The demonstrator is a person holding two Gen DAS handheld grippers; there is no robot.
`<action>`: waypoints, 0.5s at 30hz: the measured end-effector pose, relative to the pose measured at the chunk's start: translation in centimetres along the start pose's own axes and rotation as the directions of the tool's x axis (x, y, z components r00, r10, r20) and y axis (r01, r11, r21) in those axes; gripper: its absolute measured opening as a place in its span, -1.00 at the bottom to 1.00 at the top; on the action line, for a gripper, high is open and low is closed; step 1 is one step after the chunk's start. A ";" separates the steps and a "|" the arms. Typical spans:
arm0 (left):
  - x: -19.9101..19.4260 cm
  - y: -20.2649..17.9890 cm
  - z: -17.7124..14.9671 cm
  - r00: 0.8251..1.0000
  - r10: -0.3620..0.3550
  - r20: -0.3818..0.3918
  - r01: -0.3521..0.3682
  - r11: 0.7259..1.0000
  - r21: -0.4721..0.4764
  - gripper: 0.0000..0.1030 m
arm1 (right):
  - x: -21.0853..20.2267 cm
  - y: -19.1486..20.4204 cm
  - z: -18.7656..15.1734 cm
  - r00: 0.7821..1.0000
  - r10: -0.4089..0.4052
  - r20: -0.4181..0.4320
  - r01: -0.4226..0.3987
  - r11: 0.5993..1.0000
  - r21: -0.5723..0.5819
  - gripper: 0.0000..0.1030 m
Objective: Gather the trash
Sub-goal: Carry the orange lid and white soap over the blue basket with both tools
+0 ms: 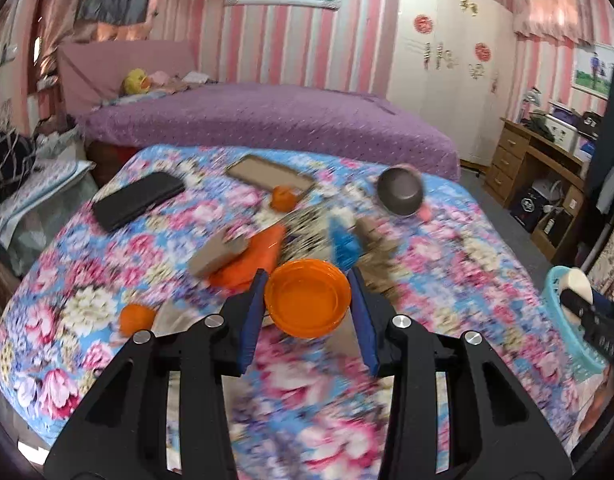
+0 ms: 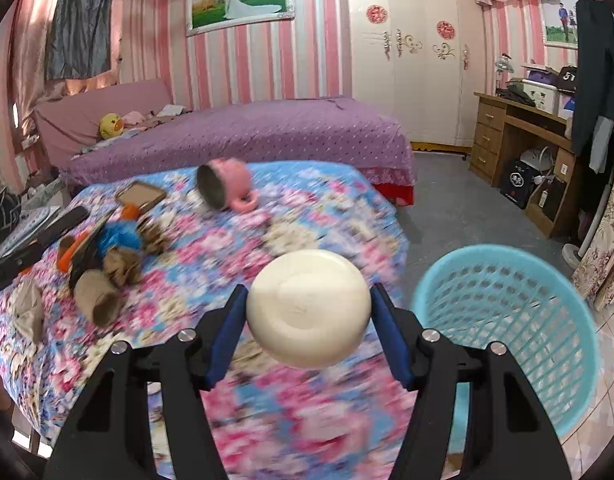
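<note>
Over floral cloth (image 1: 107, 280): L fingers (image 1: 309, 286) grip orange bowl (image 1: 308, 298); R fingers (image 2: 309, 310) grip cream soap (image 2: 309, 314), basket (image 2: 507, 320) beside.

Your left gripper (image 1: 309, 299) and right gripper (image 2: 309, 314) look alike: matte black angular arms, blue pads lining the fingers, round silver screws behind the jaws.

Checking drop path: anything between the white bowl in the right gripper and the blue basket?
Nothing visible. The right gripper holds the white bowl above the floral table edge, and the blue basket sits just to its right, mouth open, with only open space between.
</note>
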State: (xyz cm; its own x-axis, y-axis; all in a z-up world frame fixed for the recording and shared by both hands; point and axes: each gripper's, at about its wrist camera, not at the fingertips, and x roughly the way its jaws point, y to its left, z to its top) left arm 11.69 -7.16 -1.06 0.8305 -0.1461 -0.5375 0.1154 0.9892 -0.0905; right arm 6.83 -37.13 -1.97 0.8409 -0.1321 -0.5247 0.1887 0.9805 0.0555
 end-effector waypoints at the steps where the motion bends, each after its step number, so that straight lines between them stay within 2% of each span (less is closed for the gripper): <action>1: -0.1 -0.9 0.3 1.000 0.002 0.008 -0.002 1.000 0.017 -0.24 | 0.1 -0.8 0.4 1.000 -0.005 -0.001 0.005 1.000 0.003 0.20; 7: 0.6 -5.8 1.8 0.998 -0.061 0.002 0.061 0.998 0.034 -0.24 | 1.1 -7.1 2.1 0.999 -0.034 -0.026 0.034 0.999 -0.007 0.20; 10: 1.2 -9.1 1.9 0.995 -0.103 -0.006 0.103 0.993 0.050 -0.24 | 1.2 -9.9 2.1 0.998 -0.064 -0.024 0.064 0.998 0.000 0.20; 15: 2.6 -16.4 0.9 0.981 -0.189 -0.032 0.192 0.973 0.129 -0.24 | 1.2 -14.6 0.7 0.992 -0.117 -0.042 0.117 0.993 0.001 0.20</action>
State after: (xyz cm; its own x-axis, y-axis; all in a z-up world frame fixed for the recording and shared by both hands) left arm 12.43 -23.73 -0.26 0.7757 -0.3306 -0.5375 0.3417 0.9362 -0.0827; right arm 5.38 -51.72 -2.83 0.7914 -0.2394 -0.5624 0.2860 0.9582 -0.0055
